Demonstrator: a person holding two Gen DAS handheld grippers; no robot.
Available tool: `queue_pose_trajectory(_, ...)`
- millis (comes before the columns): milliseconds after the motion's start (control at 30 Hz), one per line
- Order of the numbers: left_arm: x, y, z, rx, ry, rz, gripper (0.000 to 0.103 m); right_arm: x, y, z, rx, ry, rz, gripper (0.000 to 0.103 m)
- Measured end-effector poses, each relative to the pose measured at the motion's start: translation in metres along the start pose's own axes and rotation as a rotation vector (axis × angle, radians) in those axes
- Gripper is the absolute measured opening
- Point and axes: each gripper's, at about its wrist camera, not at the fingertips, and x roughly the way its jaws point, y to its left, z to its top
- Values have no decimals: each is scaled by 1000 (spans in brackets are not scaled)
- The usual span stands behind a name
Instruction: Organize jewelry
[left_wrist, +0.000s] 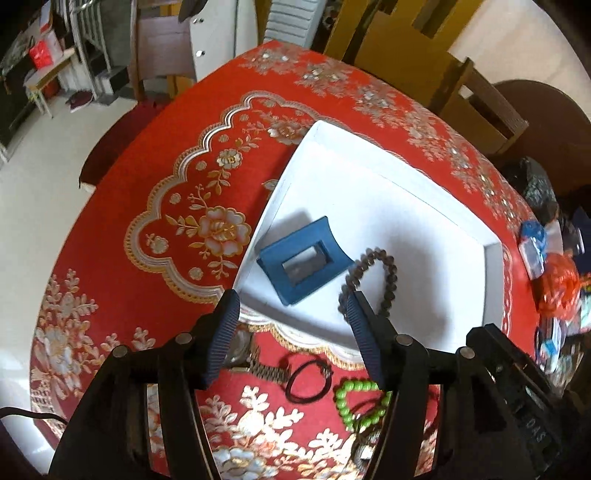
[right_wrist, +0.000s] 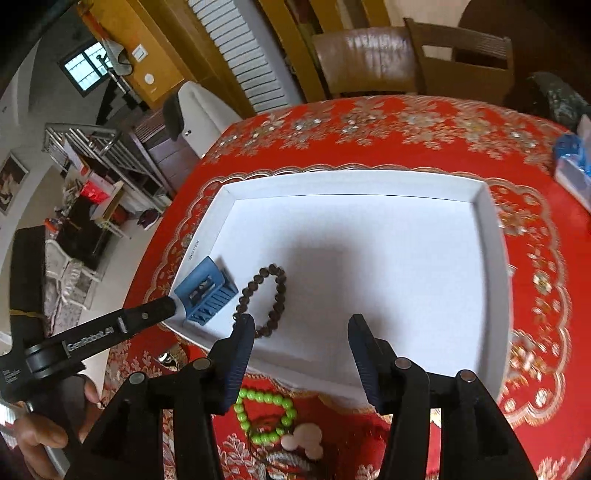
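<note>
I have the left gripper (left_wrist: 291, 306) tipped down over the near left corner of the white tray (left_wrist: 495, 280), its fingers spread wide with nothing between them. From the right wrist view the left gripper (right_wrist: 173, 308) shows as a black arm reaching in to that same corner, its tip right by the clip (right_wrist: 207, 291); I cannot tell whether they touch. The person's left hand (right_wrist: 40, 439) grips its handle low at the frame's edge.

The right gripper (right_wrist: 301, 325) hangs over the tray's (right_wrist: 495, 258) near edge, also spread and holding nothing.

Inside the tray I count two pieces: one blue hair clip (left_wrist: 303, 258) in the near left corner and one dark bead bracelet (left_wrist: 373, 280) just beside it, toward the tray's middle.

On the red bench (left_wrist: 147, 258), outside the tray's near edge, I count one green bead bracelet (left_wrist: 358, 402), one black hair tie (left_wrist: 308, 380), one metal watch (left_wrist: 243, 356) partly behind the left finger, and one pale pink piece (right_wrist: 303, 441) next to the green beads. Some darker items lie there too, too hidden to name.
</note>
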Motion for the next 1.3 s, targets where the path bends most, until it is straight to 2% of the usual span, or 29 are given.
queue_pose_trajectory(67, -10, 0, -8, 33, -16, 7, 60, -11, 2, -8, 10, -21, -22, 60)
queue_pose_trajectory(133, -18, 0, -16, 61, -32, 12, 60, -19, 4, -15, 12, -37, -34, 62)
queue_pose_trajectory(533, -55, 4, -70, 213, -87, 24, 61, -59, 11, -75, 64, -85, -102, 62)
queue_pose_trajectory(633, -61, 5, -84, 236, -85, 11, 60, -68, 13, -91, 72, -91, -123, 67)
queue_pose_trajectory(933, -82, 1, -124, 315, -120, -13, 61, -100, 15, -141, 113, -130, -167, 67)
queue_pose_trajectory(1300, -106, 0, -155, 376, -160, -38, 60, -126, 25, -175, 139, -174, -202, 69)
